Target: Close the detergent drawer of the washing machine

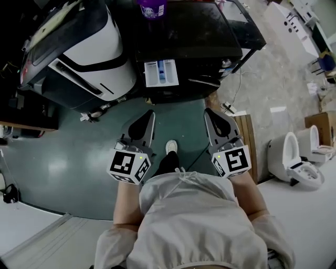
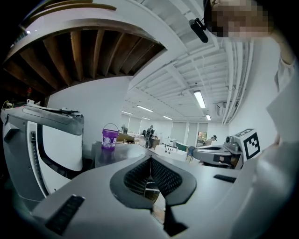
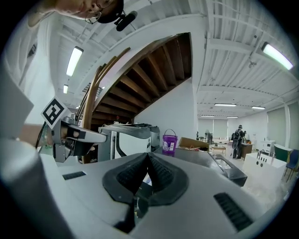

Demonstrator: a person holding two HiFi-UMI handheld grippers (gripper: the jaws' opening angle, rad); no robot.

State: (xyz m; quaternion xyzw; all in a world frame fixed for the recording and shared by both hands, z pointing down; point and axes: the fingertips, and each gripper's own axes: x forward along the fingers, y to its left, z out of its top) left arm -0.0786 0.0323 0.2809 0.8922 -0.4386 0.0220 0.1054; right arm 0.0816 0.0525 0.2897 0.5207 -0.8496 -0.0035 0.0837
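Note:
The black washing machine stands ahead of me, top centre in the head view. Its white detergent drawer is pulled out from the front, with blue compartments showing. My left gripper hangs shut and empty over the green floor, below and slightly left of the drawer. My right gripper is also shut and empty, below and to the right of the drawer. Neither touches the machine. In the gripper views the left gripper and right gripper show their pads pressed together, and the drawer is hidden behind them.
A purple bucket sits on the machine's top. A white and black appliance stands to the left. A wooden board lies at the right, with toilets beyond. My shoe is on the green floor.

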